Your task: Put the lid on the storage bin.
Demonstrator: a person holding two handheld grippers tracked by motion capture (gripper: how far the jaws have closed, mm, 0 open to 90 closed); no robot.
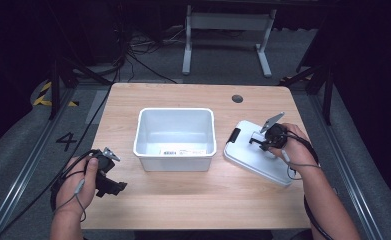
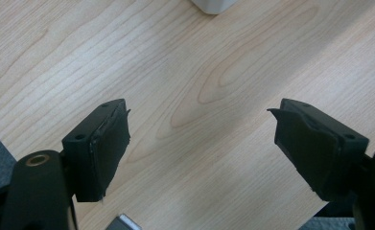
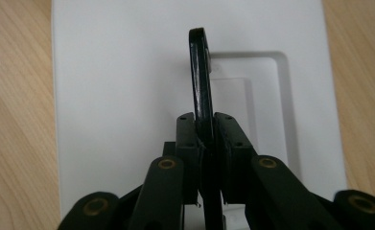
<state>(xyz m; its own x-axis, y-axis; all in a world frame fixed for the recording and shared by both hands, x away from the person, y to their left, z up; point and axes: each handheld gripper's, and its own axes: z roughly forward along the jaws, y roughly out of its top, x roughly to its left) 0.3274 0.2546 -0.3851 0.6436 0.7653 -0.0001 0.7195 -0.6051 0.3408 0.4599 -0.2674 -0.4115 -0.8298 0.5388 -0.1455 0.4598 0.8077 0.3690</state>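
Desk: we see a light wooden desk (image 1: 198, 200) with a small dark round port near its far edge, right of the middle.
Bin: an open white rectangular plastic bin (image 1: 175, 138) stands near the middle of the desk, with a small barcode label on its near inner wall.
Lid: a flat white rectangular plastic lid (image 1: 257, 155) lies on the desk just right of the bin, turned at an angle, close to the right edge; a black clip sits on its end nearest the bin.
Handle: in the right gripper view we see a thin black upright handle (image 3: 201, 81) rising from a shallow rectangular recess in the middle of the lid (image 3: 127, 96).
Right claw: the right claw (image 3: 205, 136) is pressed together on the black handle, one jaw on each side of it; in the high view we see it (image 1: 259, 141) over the lid, held by the person's right hand (image 1: 295, 145).
Left claw: the left claw (image 2: 199, 143) is spread wide with bare desk (image 2: 185, 72) between its jaws; in the high view it (image 1: 114, 187) sits near the desk's near left corner, well apart from the bin, held by the left hand (image 1: 85, 175).
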